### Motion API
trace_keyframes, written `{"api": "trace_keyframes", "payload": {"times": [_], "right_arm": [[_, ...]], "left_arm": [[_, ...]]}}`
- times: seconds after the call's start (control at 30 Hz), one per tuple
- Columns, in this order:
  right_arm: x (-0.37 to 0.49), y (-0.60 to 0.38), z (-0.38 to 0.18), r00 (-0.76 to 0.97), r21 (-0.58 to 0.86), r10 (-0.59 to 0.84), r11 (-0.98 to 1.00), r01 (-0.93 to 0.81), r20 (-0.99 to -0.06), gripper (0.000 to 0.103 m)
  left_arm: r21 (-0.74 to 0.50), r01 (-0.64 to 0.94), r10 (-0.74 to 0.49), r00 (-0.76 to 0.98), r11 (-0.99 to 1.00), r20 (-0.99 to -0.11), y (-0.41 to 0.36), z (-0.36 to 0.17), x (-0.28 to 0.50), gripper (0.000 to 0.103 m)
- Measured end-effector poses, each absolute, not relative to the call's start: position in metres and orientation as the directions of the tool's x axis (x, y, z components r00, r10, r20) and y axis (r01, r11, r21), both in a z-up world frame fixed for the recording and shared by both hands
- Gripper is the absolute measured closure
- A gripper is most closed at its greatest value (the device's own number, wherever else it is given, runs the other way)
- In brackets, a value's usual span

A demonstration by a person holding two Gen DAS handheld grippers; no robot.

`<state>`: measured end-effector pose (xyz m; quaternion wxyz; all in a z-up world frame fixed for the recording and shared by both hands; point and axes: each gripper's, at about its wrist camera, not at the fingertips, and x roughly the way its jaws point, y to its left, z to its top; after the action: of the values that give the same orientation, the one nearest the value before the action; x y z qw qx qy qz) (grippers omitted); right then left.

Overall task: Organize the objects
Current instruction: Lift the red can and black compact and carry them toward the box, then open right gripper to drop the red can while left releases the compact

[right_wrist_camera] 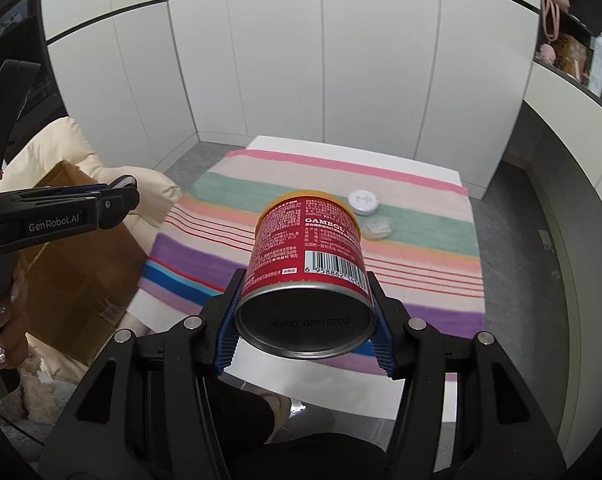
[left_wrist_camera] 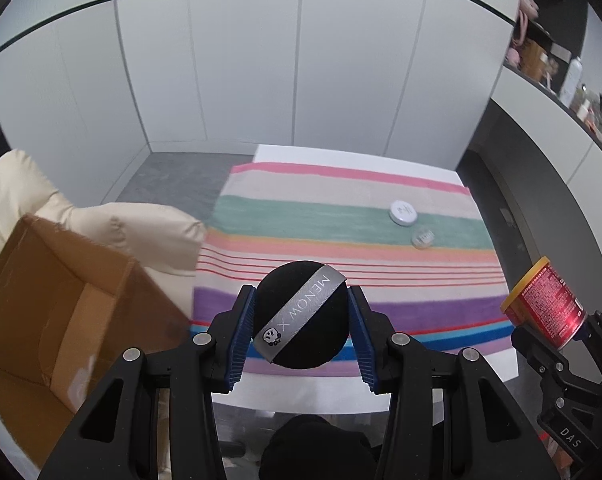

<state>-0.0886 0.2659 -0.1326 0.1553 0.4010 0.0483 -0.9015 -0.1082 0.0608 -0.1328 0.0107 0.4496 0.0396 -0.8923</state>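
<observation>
Jaws first: our left gripper (left_wrist_camera: 301,320) has its blue pads pressed on either side of a black powder puff (left_wrist_camera: 301,316) with a grey ribbon band, held clear above the striped cloth (left_wrist_camera: 341,216). Our right gripper (right_wrist_camera: 305,312) is clamped on a red can (right_wrist_camera: 307,268), gripped near its metal base and tipped so the base faces the camera and the yellow rim points away.

Both loads are in the air over the near edge of the bench (right_wrist_camera: 341,396), so we judge the step in hand to be carrying them to the open cardboard box (left_wrist_camera: 61,312), which sits to the left on a cream cushion (left_wrist_camera: 141,232), off the bench.

To do it well, we should keep the grip on the puff steady, since it is soft and could squirm out if squeezed unevenly. The can sits deep only at one end, so we would swing it gently and avoid further tilt. We should bring one load over the box at a time, left first, so the grippers do not meet above the opening.

Further out on the cloth lie a white round tin (left_wrist_camera: 403,213) and, just beside it, what looks like a small clear container (left_wrist_camera: 422,237), though it is too blurred to be sure. They wait for a later trip.
</observation>
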Motion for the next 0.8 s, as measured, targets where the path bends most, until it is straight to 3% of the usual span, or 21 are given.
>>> {"api": "trace_keyframes", "payload": {"times": [0.8], "right_arm": [[-0.077, 0.006, -0.127, -0.448, 0.059, -0.527, -0.692, 0.719, -0.722, 0.046]], "left_arm": [[-0.07, 0.518, -0.26, -0.536, -0.852, -0.803, -0.188, -0.133, -0.004, 0.057]]}}
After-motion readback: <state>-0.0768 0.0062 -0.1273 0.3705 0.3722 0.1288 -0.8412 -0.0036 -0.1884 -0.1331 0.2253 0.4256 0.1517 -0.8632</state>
